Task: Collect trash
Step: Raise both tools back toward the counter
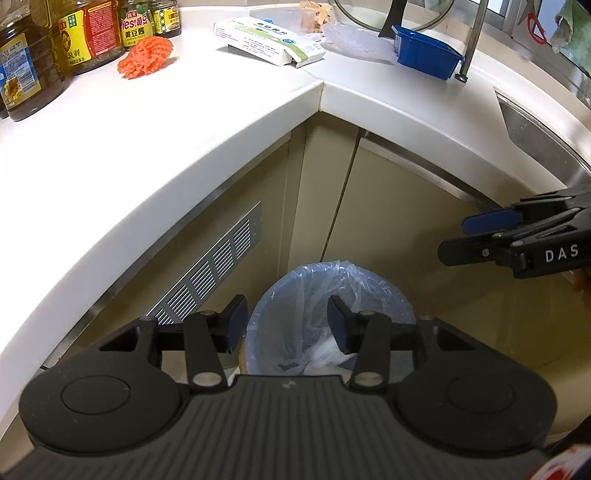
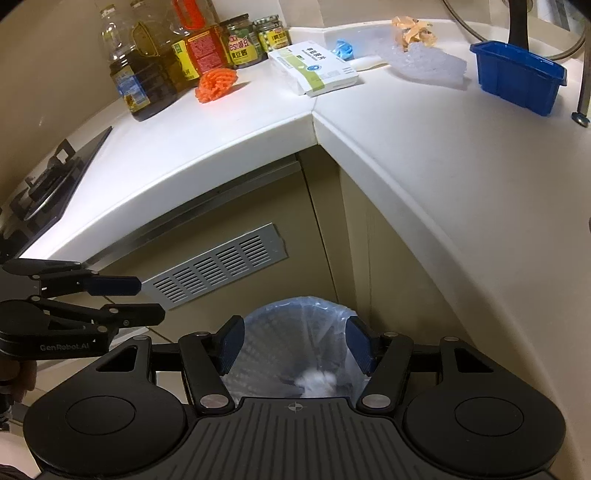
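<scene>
A round bin lined with a blue bag stands on the floor in the cabinet corner, with crumpled white paper inside it. My left gripper hovers over the bin, jaws apart, nothing between them. My right gripper is also above the bin, open and empty. On the white counter lie an orange mesh ball, a white-and-green box, clear crumpled plastic and orange scraps.
Oil bottles and sauce jars line the counter's back left. A blue basket sits by a metal sink. A stove is at left, a metal vent in the cabinet.
</scene>
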Demonstrator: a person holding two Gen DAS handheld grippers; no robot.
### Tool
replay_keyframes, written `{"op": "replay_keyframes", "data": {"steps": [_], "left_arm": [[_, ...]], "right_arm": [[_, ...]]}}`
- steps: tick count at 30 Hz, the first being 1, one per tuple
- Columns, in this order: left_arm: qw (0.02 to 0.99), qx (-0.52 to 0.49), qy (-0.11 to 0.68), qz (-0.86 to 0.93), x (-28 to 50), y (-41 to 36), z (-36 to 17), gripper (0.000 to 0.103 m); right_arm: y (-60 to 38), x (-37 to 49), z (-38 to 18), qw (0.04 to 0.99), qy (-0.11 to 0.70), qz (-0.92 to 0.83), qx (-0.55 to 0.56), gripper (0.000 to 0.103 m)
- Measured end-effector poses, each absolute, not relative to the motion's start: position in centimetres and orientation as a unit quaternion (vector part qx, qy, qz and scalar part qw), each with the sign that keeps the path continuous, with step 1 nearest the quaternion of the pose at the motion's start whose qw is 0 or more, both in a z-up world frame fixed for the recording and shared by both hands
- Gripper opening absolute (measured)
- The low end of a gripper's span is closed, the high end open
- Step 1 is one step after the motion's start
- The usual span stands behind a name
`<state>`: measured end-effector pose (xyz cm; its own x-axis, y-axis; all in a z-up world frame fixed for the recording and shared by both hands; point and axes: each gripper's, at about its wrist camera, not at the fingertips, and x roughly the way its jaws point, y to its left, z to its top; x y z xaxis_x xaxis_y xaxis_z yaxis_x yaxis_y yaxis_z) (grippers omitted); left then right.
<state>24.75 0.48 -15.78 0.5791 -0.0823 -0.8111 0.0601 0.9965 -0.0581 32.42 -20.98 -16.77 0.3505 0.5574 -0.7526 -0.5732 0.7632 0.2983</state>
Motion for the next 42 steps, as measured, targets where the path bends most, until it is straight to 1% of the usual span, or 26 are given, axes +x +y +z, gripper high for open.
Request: {"op": "replay_keyframes", "data": {"steps": [7, 13, 18, 20, 24, 31, 37, 41, 42], "left_arm": [[0.895, -0.028, 0.443, -0.036, 25.4, 0.6, -14.3, 0.044], [0.911, -0.045, 0.410, -0.027, 26.1, 0.7, -11.2, 0.047], [0.925, -0.051, 0.376, -0.016, 26.9, 0.9, -8.5, 0.052], [0.929, -0.052, 0.367, -0.010, 27.4, 1.2, -7.6, 0.056], [0.935, -0.050, 0.350, 0.004, 28.5, 1.6, -6.2, 0.060], [0.944, -0.048, 0.326, 0.032, 29.6, 2.7, -4.5, 0.061], [0.946, -0.046, 0.315, 0.053, 30.4, 3.8, -3.7, 0.067], [0.946, -0.043, 0.316, 0.055, 31.5, 4.8, -3.6, 0.068], [0.946, -0.042, 0.316, 0.054, 32.0, 5.2, -3.6, 0.068]], "right_arm": [[-21.2, 32.5, -15.5, 0.829, 0.441, 0.343, -0.009, 0.061], [-21.3, 32.9, -12.7, 0.846, 0.404, 0.347, 0.003, 0.061], [-21.3, 33.6, -10.4, 0.863, 0.370, 0.344, 0.018, 0.061], [-21.0, 34.0, -9.6, 0.868, 0.360, 0.343, 0.023, 0.061], [-20.8, 34.9, -8.6, 0.872, 0.347, 0.344, 0.027, 0.061], [-20.3, 36.4, -7.7, 0.875, 0.334, 0.350, 0.029, 0.061], [-19.0, 38.1, -7.1, 0.877, 0.326, 0.352, 0.020, 0.061], [-17.7, 39.3, -6.7, 0.882, 0.316, 0.349, 0.009, 0.061], [-17.3, 39.6, -6.6, 0.884, 0.312, 0.348, 0.006, 0.063]]}}
